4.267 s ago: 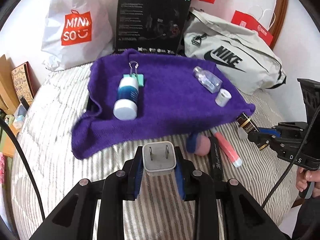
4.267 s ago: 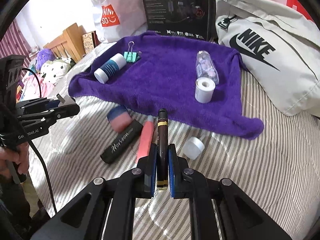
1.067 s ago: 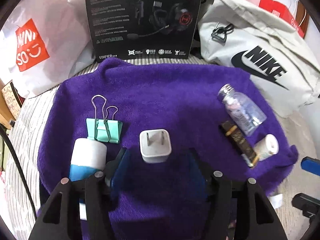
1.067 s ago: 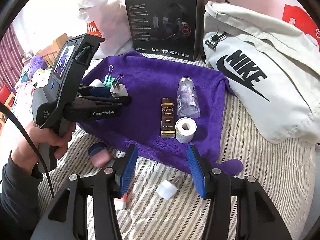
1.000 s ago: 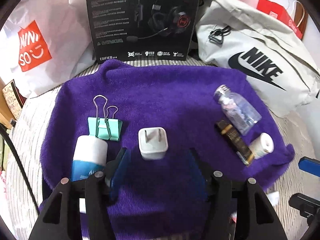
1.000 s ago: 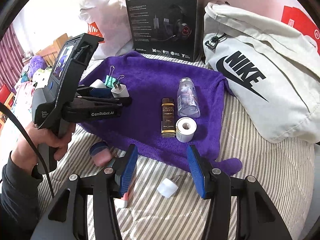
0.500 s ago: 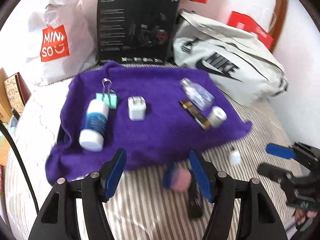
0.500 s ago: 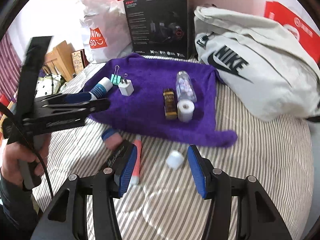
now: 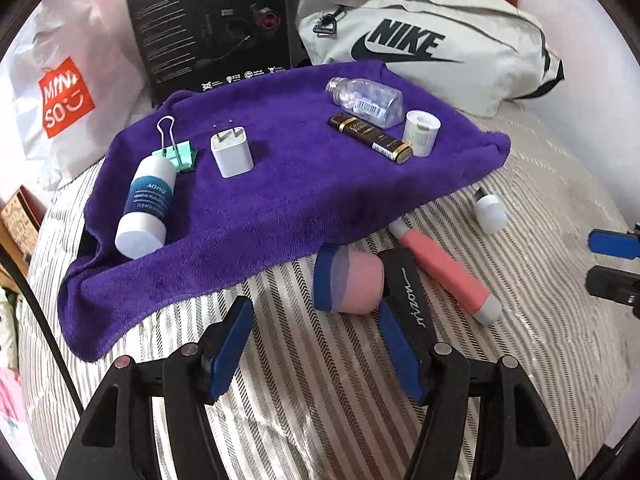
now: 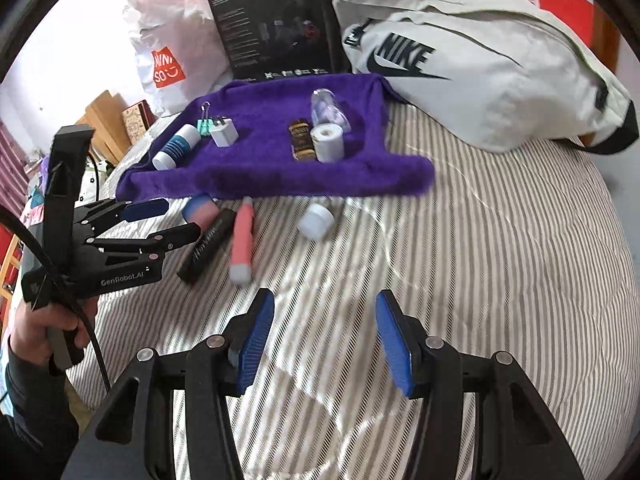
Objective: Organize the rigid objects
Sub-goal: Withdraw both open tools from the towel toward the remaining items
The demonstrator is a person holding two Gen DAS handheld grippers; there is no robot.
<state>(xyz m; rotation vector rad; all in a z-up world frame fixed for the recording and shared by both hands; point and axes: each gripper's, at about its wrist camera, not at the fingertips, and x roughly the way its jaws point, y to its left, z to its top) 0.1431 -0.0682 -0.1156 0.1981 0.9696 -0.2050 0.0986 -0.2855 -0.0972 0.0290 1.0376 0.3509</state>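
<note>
On the purple towel [image 9: 280, 200] lie a blue-and-white bottle [image 9: 146, 208], a green binder clip [image 9: 180, 156], a white charger [image 9: 231, 152], a clear bottle [image 9: 368, 100], a dark gold-tipped tube [image 9: 370, 138] and a white roll [image 9: 421, 132]. On the striped cover in front of it lie a pink-and-blue sponge [image 9: 348, 282], a black case [image 9: 408, 292], a pink tube [image 9: 444, 272] and a small white cap [image 10: 316, 220]. My left gripper [image 9: 314, 320] hovers open and empty just short of the sponge. My right gripper [image 10: 325, 308] is open and empty, near side of the cap.
A grey Nike bag [image 9: 420, 40], a black headset box [image 9: 212, 28] and a white Miniso bag [image 9: 60, 92] stand behind the towel. The striped bed cover [image 10: 480, 260] stretches to the right. A hand [image 10: 40, 328] holds the left gripper at the bed's left side.
The charger and the dark tube, held earlier, now lie on the towel. Both grippers have pulled back from the towel toward the loose items on the striped cover, jaws apart and empty.
</note>
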